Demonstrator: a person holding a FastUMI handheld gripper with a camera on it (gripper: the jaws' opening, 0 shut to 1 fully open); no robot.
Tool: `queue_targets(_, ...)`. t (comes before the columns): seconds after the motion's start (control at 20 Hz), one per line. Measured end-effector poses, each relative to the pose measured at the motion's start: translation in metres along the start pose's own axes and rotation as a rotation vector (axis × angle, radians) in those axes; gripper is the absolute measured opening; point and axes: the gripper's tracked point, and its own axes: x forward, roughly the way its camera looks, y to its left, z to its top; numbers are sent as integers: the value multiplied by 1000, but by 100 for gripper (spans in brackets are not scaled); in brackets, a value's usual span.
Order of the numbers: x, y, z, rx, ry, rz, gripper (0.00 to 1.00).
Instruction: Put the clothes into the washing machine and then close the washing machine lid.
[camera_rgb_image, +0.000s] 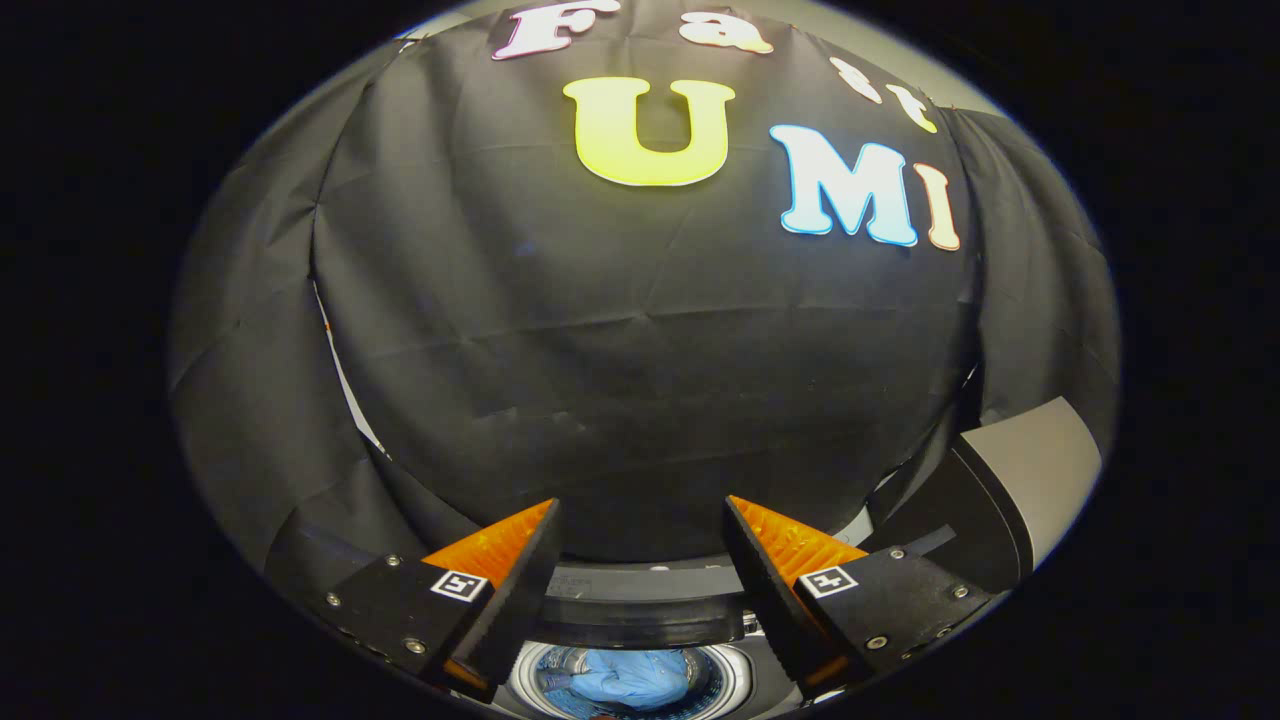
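Already the blue clothes lie inside the washer's round drum, below and between the fingers. Beyond the drum stands the raised lid, a dark curved panel, likely stiff and light; its front edge looks the best place to push. The clothes look soft and crumpled. The gripper is open, holding nothing.

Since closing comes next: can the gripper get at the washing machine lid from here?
Probably yes: the gripper is open and holds nothing, and the lid, raised just beyond its fingers, has nothing in front of it.
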Motion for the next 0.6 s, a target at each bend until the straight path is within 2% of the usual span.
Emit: queue_targets(0.6, -49, 1, -38, -2, -73, -3, 97)
